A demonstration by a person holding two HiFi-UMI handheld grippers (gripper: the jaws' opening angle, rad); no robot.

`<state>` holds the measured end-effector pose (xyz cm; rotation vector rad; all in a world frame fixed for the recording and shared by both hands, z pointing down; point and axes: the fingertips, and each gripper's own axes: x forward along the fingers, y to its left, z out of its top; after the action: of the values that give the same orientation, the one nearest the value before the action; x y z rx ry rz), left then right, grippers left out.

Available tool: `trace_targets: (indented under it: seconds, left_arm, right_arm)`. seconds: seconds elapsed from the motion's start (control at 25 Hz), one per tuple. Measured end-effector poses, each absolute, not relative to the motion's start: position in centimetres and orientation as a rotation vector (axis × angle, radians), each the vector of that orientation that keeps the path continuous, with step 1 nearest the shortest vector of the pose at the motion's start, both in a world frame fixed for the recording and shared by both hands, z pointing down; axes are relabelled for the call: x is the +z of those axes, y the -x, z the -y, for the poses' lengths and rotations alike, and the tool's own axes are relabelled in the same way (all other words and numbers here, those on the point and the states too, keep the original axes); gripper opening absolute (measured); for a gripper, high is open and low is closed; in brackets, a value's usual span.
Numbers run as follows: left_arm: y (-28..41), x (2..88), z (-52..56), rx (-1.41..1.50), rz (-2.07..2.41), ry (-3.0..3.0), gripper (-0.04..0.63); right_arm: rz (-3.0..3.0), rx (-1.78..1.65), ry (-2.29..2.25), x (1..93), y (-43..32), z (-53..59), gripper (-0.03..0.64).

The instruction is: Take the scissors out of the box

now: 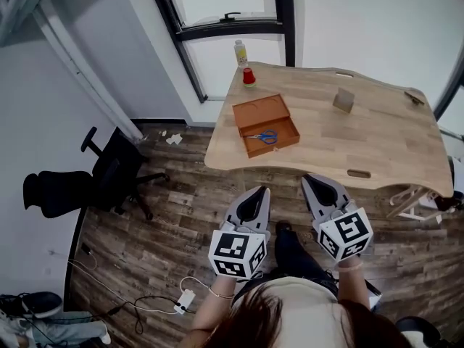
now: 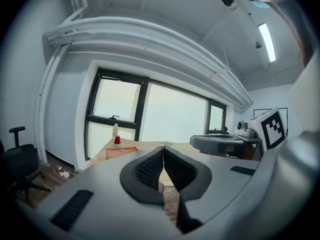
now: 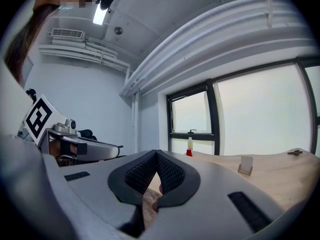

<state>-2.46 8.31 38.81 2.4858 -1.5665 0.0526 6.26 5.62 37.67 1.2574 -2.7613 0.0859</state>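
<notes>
Scissors [image 1: 262, 136] lie inside the orange box [image 1: 255, 111] on the counter [image 1: 370, 140], well apart from both tongs. Left tongs [image 1: 259, 191] and right tongs [image 1: 307, 180] are closed, holding nothing.

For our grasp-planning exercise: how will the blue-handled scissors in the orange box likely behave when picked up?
The scissors look thin and stiff, probably light. Lying flat in the shallow box, they may slide rather than lift cleanly.

Scissors [image 1: 262, 136] out of sight behind the box [image 2: 120, 152] wall in the left gripper view
</notes>
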Motion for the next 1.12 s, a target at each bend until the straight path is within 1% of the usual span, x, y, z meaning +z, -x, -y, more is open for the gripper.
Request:
trace_targets:
  seconds: [0.56,1.12]
  left_arm:
    - [2.7,39.1,-0.6,0.074,1.597,-2.463,0.02]
    - [3.2,39.4,7.1,0.078,1.635,-2.42,0.02]
  right_arm:
    - [2.779,0.099,-1.192,38.0,-5.5,2.2,0.028]
    - [2.741,0.08,-1.036,39.5,-4.0,10.3,0.031]
